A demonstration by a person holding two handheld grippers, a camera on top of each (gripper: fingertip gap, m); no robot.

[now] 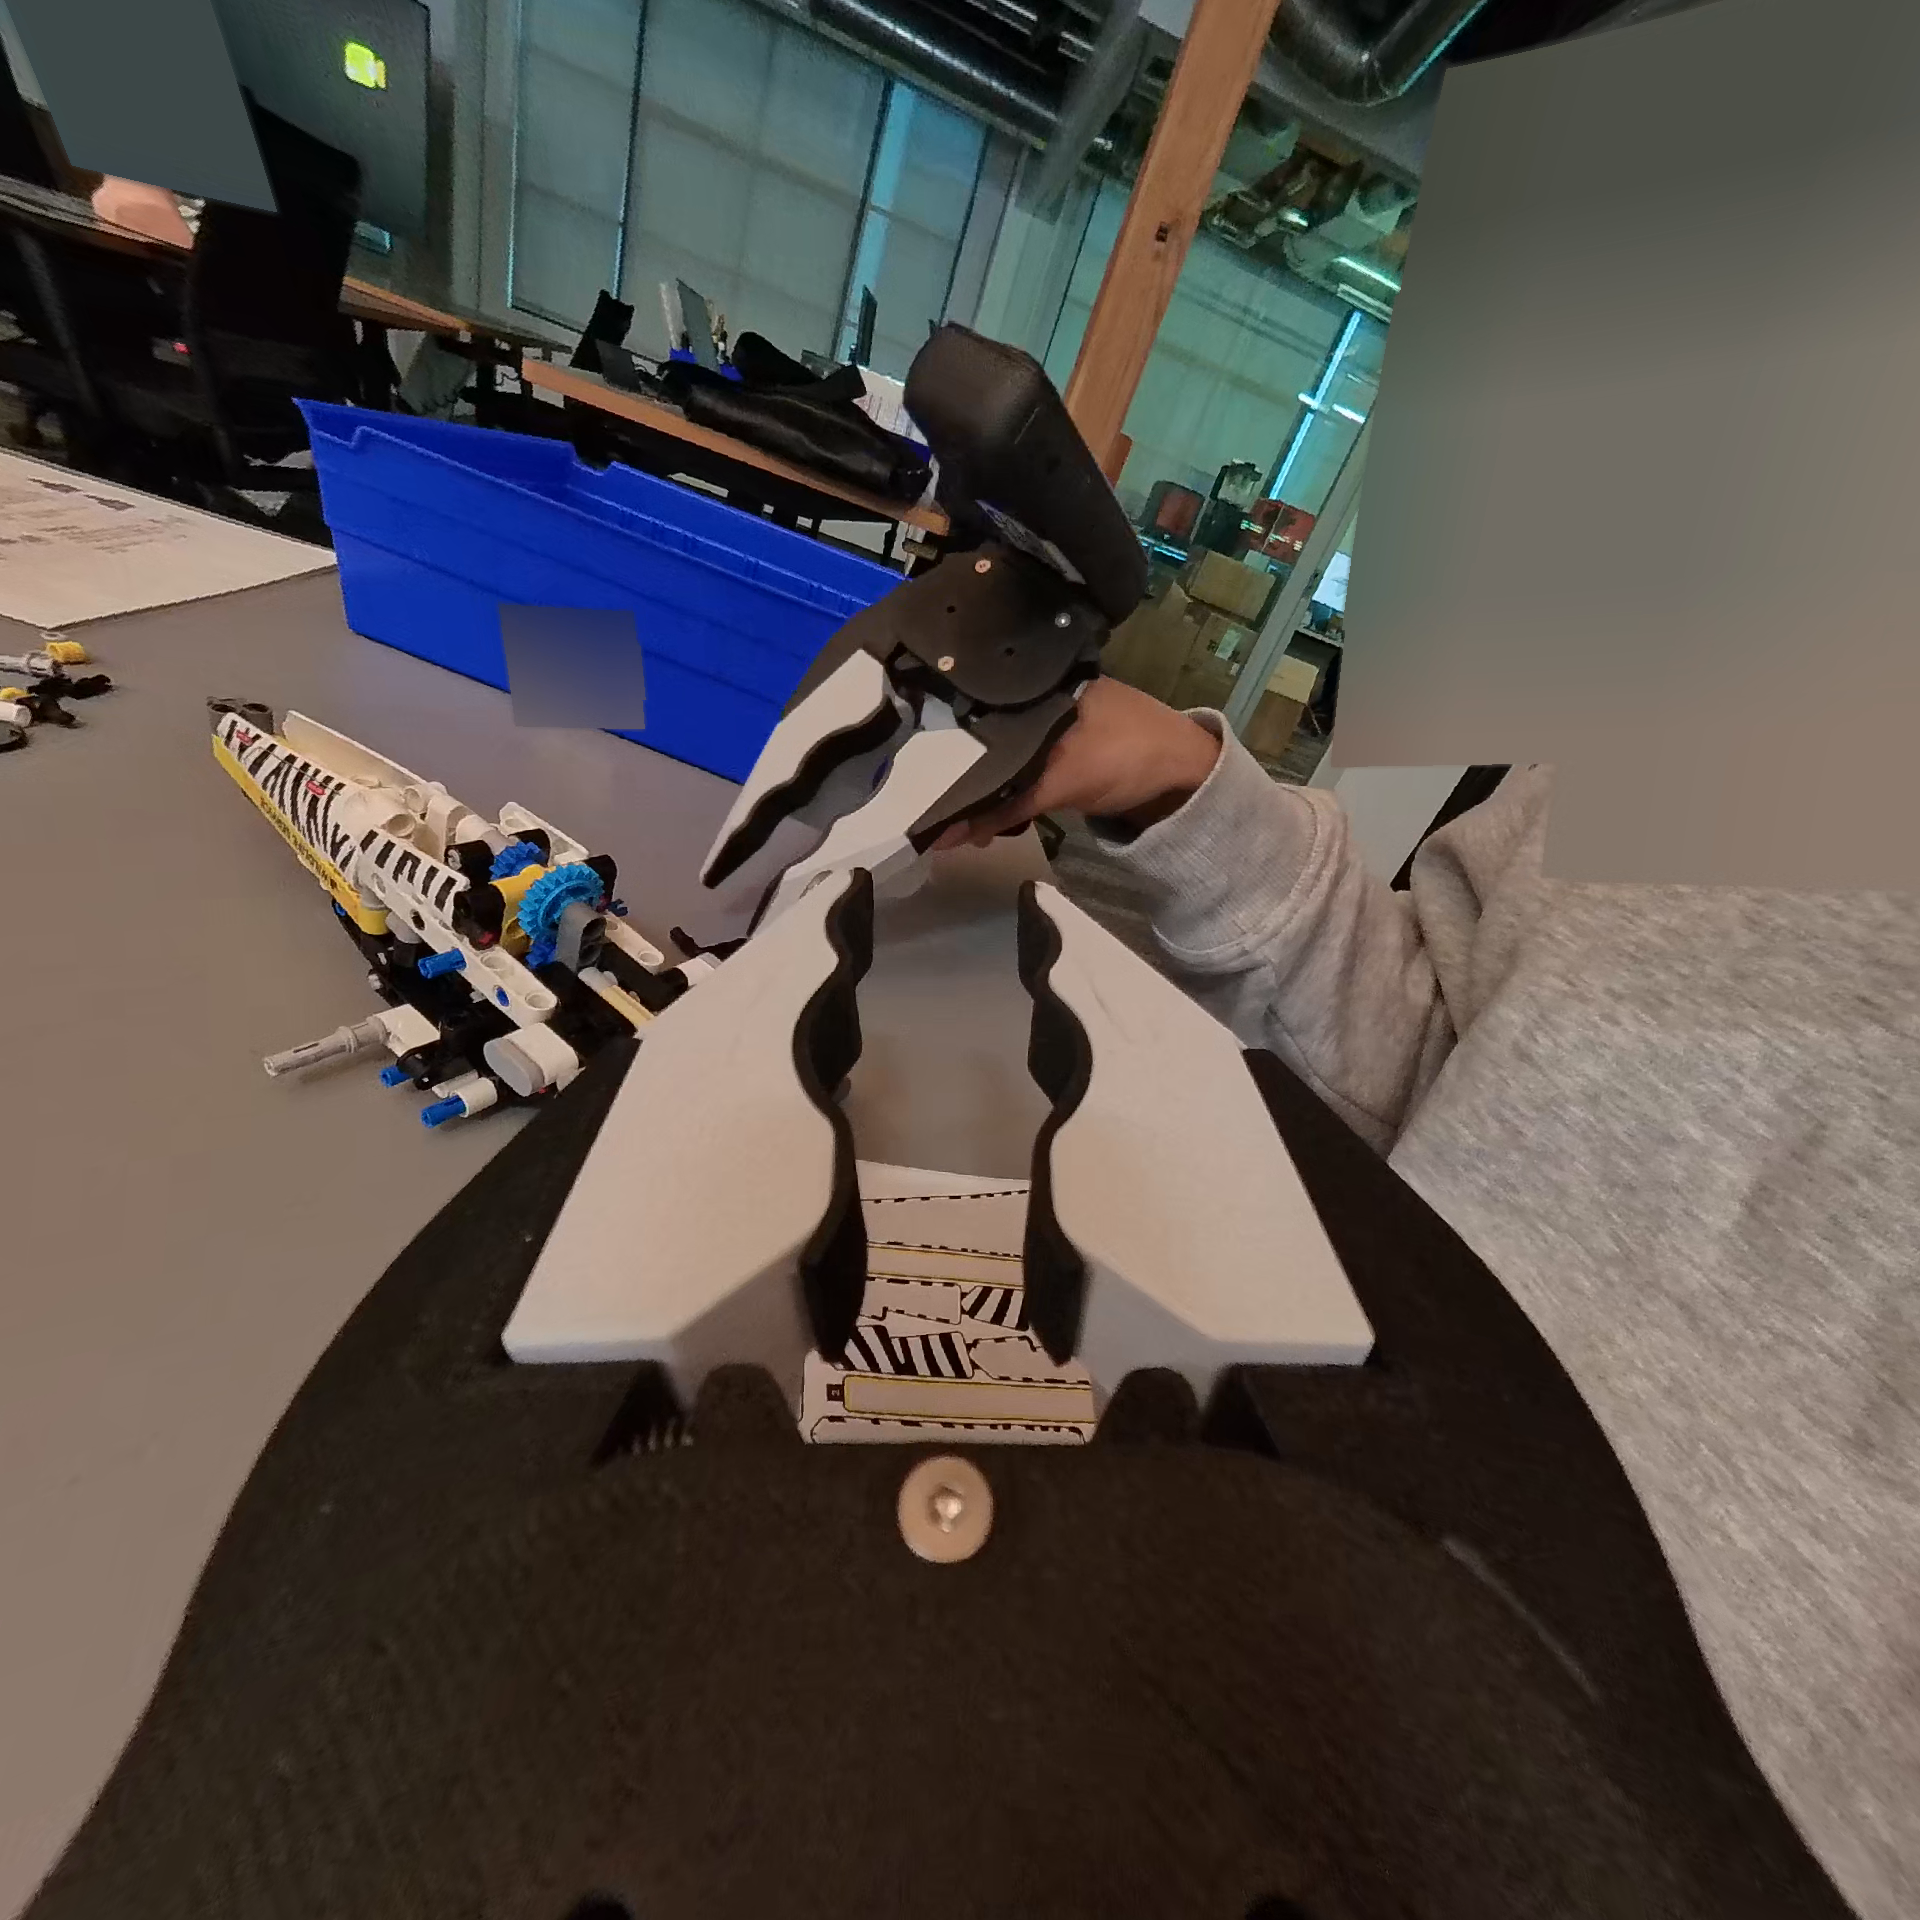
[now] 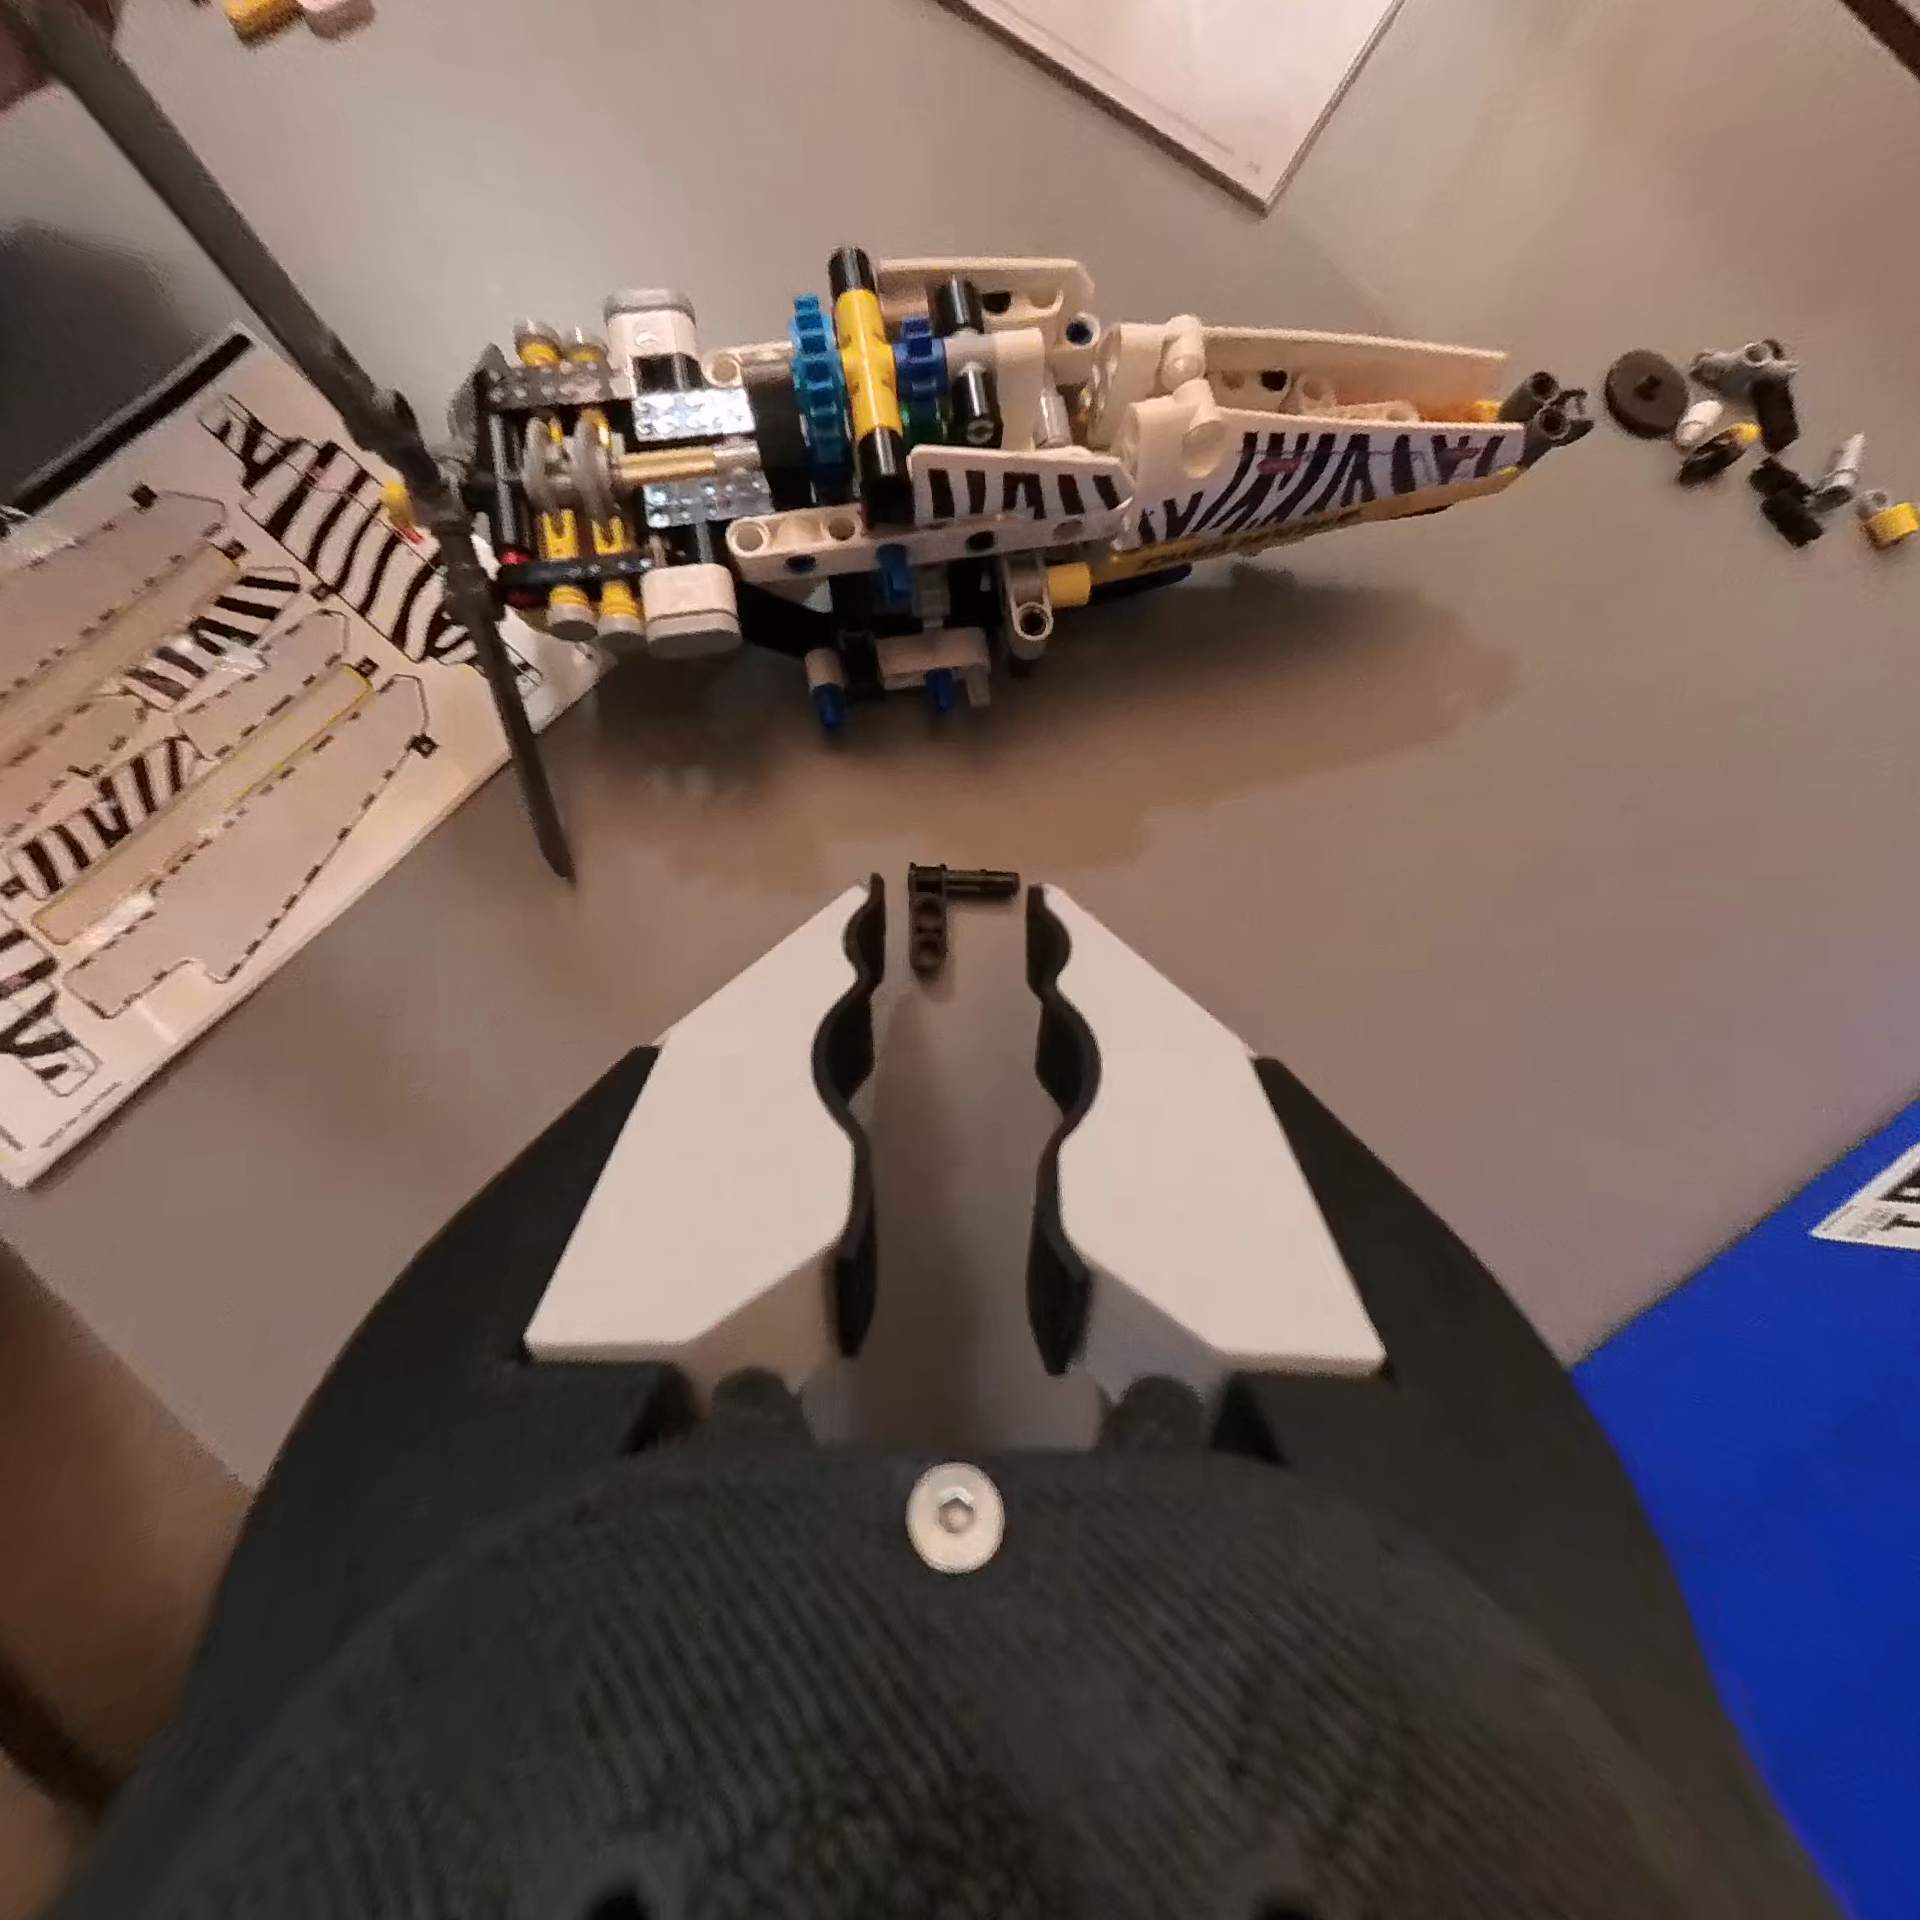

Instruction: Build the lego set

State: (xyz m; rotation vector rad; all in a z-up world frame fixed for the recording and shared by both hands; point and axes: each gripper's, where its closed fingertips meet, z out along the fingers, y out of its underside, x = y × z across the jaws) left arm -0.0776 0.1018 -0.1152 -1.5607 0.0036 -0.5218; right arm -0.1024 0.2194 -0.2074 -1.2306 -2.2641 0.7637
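Observation:
The half-built Lego model (image 2: 987, 468), white with zebra-stripe panels, blue gears and a yellow axle, lies on its side on the grey table (image 2: 1351, 831); it also shows in the left wrist view (image 1: 436, 883). My right gripper (image 2: 951, 894) is open, pointing down at the table. A small black connector piece (image 2: 935, 914) lies between its fingertips, ungripped. My left gripper (image 1: 940, 904) is open and empty, above the zebra sticker sheet (image 1: 945, 1309). In that view the right gripper (image 1: 748, 894) is held by a hand just beyond my left fingertips.
The sticker sheet (image 2: 208, 727) lies left of the model, with a long black blade (image 2: 499, 644) across it. Loose small parts (image 2: 1745, 447) lie at the model's nose. A blue bin (image 1: 582, 551) stands behind; an instruction sheet (image 1: 104, 540) lies far left. The tips of one gripper are about 15 cm away from the tips of the other.

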